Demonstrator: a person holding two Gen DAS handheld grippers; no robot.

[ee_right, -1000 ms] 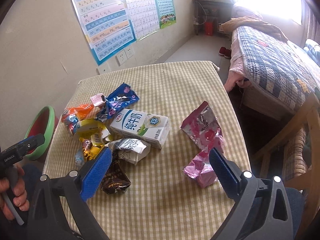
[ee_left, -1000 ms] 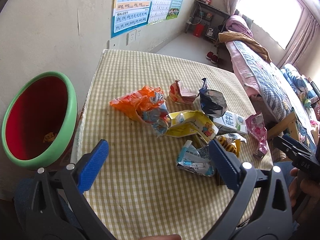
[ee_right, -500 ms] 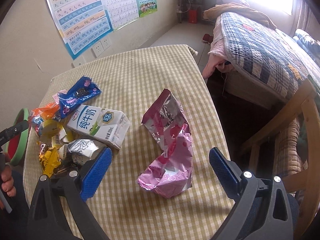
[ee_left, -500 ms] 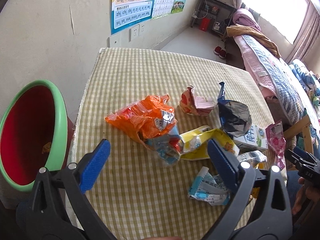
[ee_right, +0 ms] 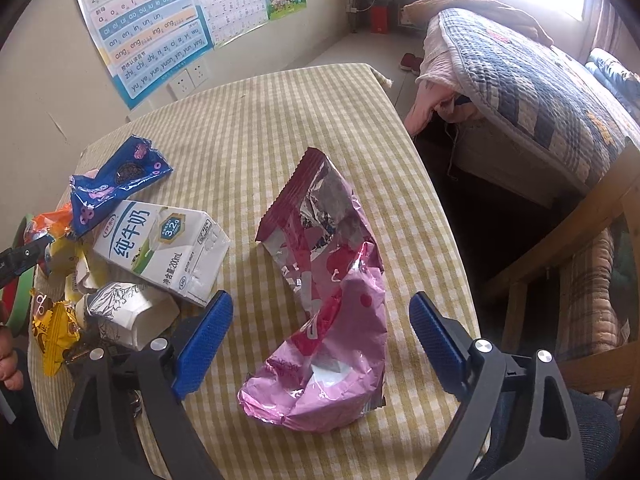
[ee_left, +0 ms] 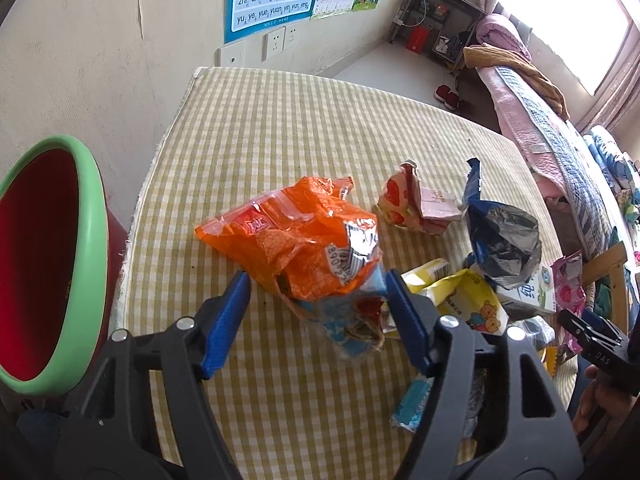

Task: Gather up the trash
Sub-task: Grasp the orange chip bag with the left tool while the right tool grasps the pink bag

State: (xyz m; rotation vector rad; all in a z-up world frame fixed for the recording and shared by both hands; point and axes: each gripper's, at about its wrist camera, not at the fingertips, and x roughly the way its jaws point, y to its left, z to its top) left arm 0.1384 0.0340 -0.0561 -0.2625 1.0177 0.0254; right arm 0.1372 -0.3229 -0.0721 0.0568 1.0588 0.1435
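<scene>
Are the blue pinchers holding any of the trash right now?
No. The left gripper is open around the orange wrapper, and the right gripper is open around the pink wrapper. Neither is pinching yet.

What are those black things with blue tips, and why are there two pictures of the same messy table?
Those are two grabbing tools, and a person holds one in each hand. Each tool has a small camera looking out along its two blue fingers, so you get one picture per tool.

The left gripper is open, its fingers on either side of an orange wrapper. Beside the table stands a red bin with a green rim for the trash.

The right gripper is open too, around a pink wrapper. A milk carton and a blue wrapper lie nearby on the checked tablecloth. Nothing is held yet.
</scene>
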